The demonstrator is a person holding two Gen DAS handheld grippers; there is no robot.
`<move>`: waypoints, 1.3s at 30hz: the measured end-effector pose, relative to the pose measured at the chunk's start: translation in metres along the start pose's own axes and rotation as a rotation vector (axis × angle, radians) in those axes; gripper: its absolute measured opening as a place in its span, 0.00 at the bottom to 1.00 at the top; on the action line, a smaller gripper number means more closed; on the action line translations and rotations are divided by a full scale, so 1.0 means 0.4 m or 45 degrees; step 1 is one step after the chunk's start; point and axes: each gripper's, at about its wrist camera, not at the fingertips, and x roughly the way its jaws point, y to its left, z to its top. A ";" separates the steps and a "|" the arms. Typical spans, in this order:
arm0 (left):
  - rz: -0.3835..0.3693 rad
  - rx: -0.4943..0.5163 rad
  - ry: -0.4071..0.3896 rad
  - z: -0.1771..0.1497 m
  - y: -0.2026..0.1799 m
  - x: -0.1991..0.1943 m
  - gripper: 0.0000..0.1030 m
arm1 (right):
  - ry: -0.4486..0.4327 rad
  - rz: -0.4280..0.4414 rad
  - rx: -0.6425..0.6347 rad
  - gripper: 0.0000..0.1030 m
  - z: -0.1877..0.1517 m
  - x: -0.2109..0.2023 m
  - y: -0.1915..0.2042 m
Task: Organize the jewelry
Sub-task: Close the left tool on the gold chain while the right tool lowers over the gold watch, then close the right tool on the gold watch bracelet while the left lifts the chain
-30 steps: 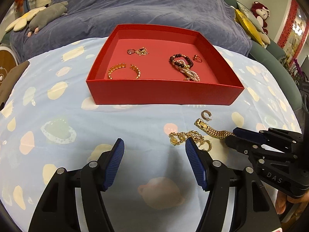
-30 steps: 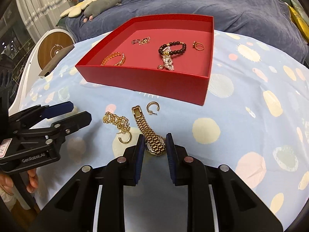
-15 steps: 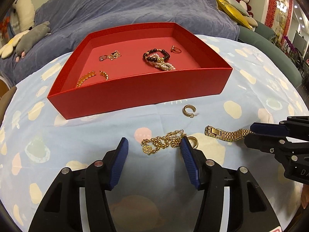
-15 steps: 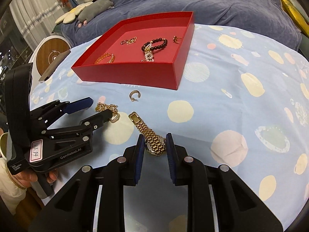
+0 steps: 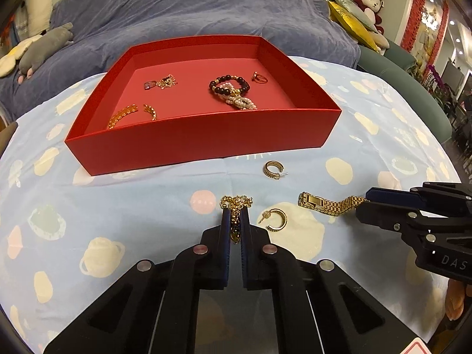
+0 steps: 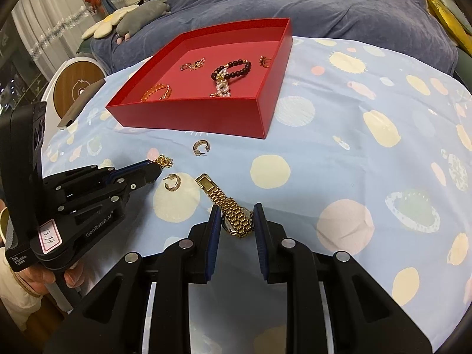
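We look down along each gripper's fingers, close above the spotted blue tablecloth [image 5: 124, 206]. Both views share the shallow red cardboard tray [image 5: 191, 144] (and each other's gripper).

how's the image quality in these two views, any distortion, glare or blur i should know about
Left wrist view: strong fisheye bend bows the red box front wall, with dark corners; the gold chain between the left gripper pads is sharp, and the background lamps are blown out. Right wrist view: the same curvature and vignetting; the gold watch in the right gripper is crisp, with soft light and faint shadows.
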 end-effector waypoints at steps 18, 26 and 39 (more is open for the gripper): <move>-0.079 -0.162 -0.100 0.023 0.095 -0.133 0.02 | -0.101 0.032 -0.013 0.21 0.051 -0.041 0.064; -0.086 -0.212 -0.188 0.059 0.117 -0.196 0.02 | -0.207 0.078 -0.007 0.00 0.107 -0.091 0.099; -0.060 -0.271 -0.252 0.089 0.143 -0.229 0.02 | -0.148 0.086 0.011 0.40 0.112 -0.063 0.099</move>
